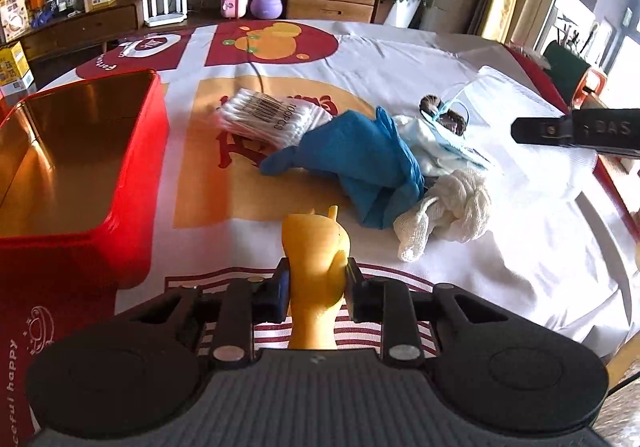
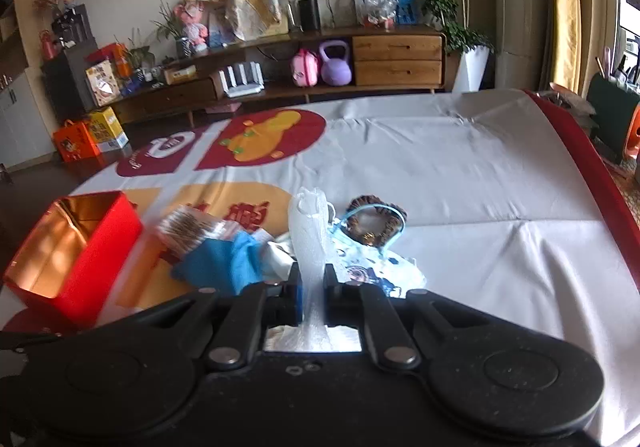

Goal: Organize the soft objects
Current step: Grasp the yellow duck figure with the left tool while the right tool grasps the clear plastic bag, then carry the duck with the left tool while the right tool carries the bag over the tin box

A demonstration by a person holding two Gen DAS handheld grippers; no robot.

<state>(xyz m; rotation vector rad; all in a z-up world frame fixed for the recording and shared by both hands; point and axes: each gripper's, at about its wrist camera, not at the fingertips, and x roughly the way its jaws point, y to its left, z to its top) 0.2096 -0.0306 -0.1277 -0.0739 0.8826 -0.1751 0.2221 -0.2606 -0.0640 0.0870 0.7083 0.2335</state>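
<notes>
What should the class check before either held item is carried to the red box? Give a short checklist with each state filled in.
1. Left gripper pinches the yellow rubbery piece: ok, pads press both sides.
2. Right gripper pinches the clear crinkled plastic piece: ok.
3. Red box open to receive items: ok, no lid on it, gold inside showing.
4. Clear plastic piece free of the pile: cannot tell; the face mask and its blue loop lie right behind it.
5. Blue glove, white cloth, cotton swab pack, brown hair tie stowed: not ok, all on the tablecloth.
</notes>
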